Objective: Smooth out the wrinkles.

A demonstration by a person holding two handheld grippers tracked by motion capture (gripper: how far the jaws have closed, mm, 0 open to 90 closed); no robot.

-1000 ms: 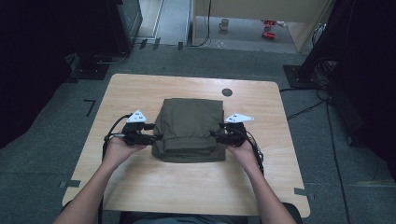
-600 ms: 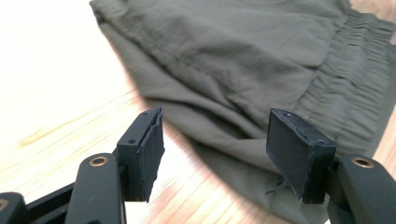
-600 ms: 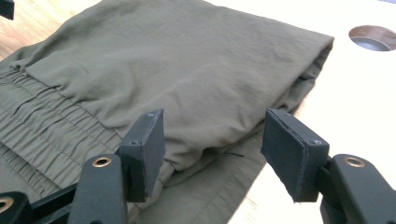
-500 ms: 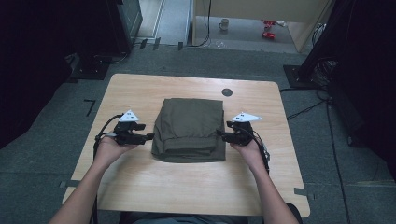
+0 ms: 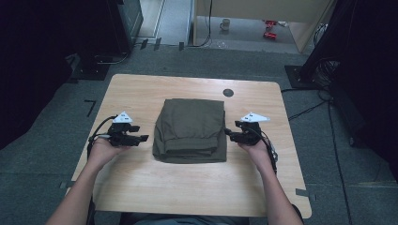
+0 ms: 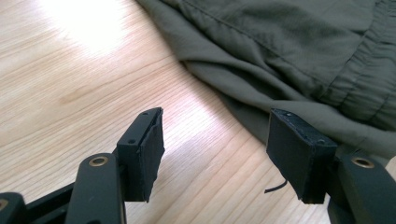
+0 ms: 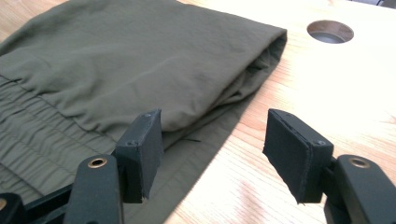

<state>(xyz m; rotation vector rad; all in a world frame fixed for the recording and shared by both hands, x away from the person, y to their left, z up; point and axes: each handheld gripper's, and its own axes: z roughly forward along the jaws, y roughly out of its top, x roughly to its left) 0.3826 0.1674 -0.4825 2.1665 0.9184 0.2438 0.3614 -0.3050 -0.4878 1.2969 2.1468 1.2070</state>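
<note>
Sitting squarely at the centre of the frame in the high view, the folded olive garment (image 5: pixel 191 130) rests flat on the desk (image 5: pixel 141 187), and both hands have it flanked. At the left of the frame the left gripper (image 5: pixel 143 138) sits just off the garment's edge, jaws apart with bare wood between them; its own view confirms it, the cloth (image 6: pixel 289 51) filling the upper right and nothing between the pads. Over at the right of the frame the right gripper (image 5: pixel 228 133) points in at the opposite edge, and its jaws have just been opening; from its own view the folded garment (image 7: pixel 121 60) spreads across the upper left, one pad over the cloth's edge, the other over wood, no cloth pinched. A round hole in the desk (image 7: pixel 329 31) shows at the upper right of that view. My read: the fold looks finished, a neat rectangle with the elastic waistband toward the bottom of the frame, and this is the release step, both grippers clear of the fabric. Next, I'd judge, comes either drawing both hands clear without snagging an edge, or, if another fold is wanted, closing on the near edge evenly from both sides so the stack doesn't skew.
</note>
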